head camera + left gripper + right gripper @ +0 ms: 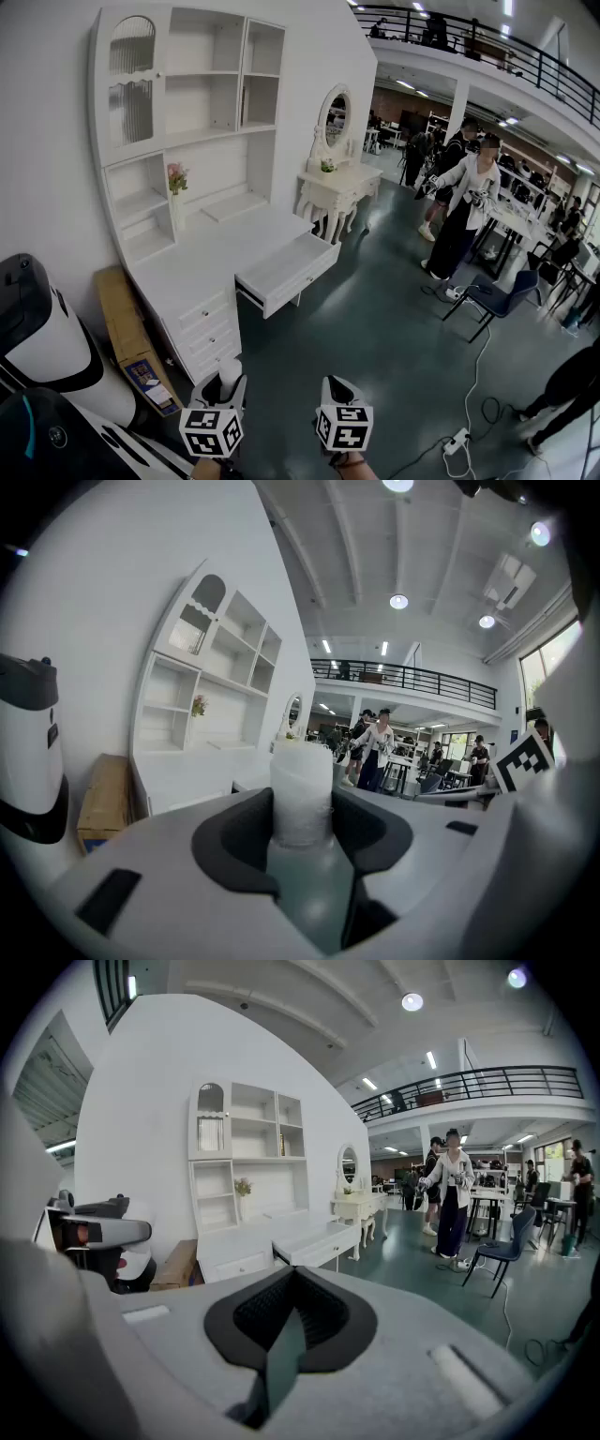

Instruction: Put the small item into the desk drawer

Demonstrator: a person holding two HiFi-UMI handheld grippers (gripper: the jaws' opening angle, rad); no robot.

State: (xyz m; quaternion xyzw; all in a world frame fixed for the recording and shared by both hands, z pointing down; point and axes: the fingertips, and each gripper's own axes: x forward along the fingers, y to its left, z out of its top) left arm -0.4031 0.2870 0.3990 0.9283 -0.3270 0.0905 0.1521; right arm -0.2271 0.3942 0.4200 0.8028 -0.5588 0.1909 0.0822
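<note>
Left fingers (234, 841): closed on the small item (302, 789), a white cylinder that stands upright between them and sticks out past their tips.
Right fingers (323, 1312): pressed together, with nothing between them.
Left gripper (228, 380): low in the head view, well apart from the desk, with the small item's (230, 368) white top showing above its marker cube.
Right gripper (339, 384): just beside the left one, at about the same height.
Floor (375, 328): dark green; a bare stretch of it lies between the grippers and the drawer.
Desk (202, 258): white, against the wall, with a tall shelf unit (187, 94) on its back edge.
Machine (47, 347): white and black, close by on the left.
Dressing table (337, 183): white, with an oval mirror, beyond the desk.
Person (464, 211): standing on the floor to the right, well apart from the desk.
Cardboard box (131, 337): flat, leaning at the desk's left end.
Chair (497, 295): dark, near the person.
Drawer (286, 270): pulled out of the desk's front, open at the top.
Flowers (176, 178): pink, in a shelf nook.
</note>
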